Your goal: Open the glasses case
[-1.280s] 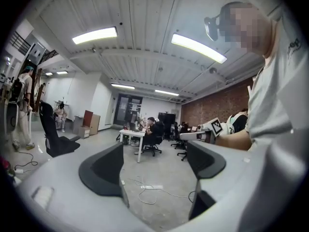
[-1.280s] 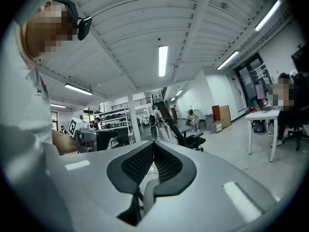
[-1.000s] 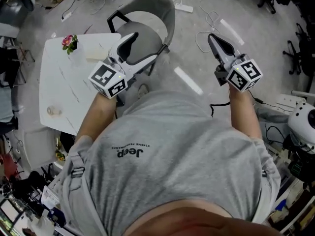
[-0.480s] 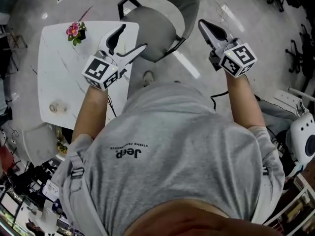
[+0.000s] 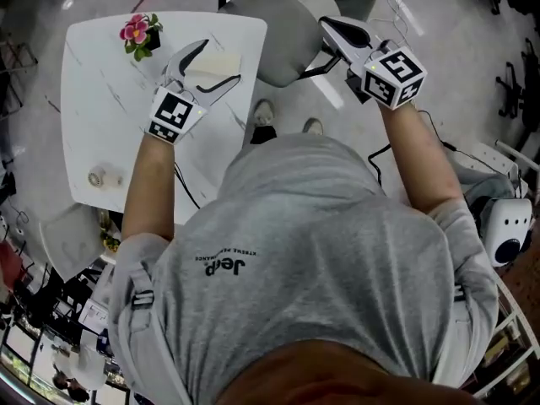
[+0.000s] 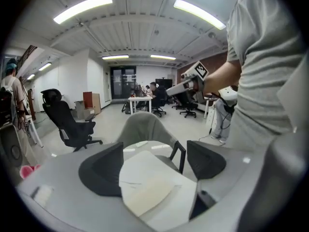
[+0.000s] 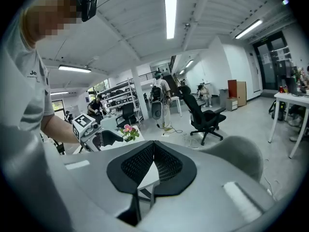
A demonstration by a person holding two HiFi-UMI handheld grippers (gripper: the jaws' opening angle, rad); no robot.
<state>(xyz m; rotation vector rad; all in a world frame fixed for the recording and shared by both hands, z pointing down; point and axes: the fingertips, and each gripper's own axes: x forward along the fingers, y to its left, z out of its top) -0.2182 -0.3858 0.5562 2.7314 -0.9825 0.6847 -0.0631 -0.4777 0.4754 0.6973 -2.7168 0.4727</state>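
The glasses case (image 5: 211,64) is a flat cream pouch lying near the far right corner of the white table (image 5: 101,116). My left gripper (image 5: 221,62) hovers over it, open, one jaw on either side of the case as seen from above. In the left gripper view the case (image 6: 145,190) fills the gap between the wide-apart dark fingers (image 6: 101,170); I cannot tell whether they touch it. My right gripper (image 5: 337,30) is held over the grey chair, shut and empty, with its ribbed pads (image 7: 140,166) pressed together.
A grey shell chair (image 5: 291,24) stands right behind the table's far right corner. A small pot of pink flowers (image 5: 137,32) sits at the table's far left, and a small pale object (image 5: 99,176) near its front left edge. Black office chairs (image 6: 67,120) and cables fill the floor around.
The person has stepped toward the table. My left gripper has moved from beside the chair to over the cream case. The right gripper has stayed shut, now above the grey chair.
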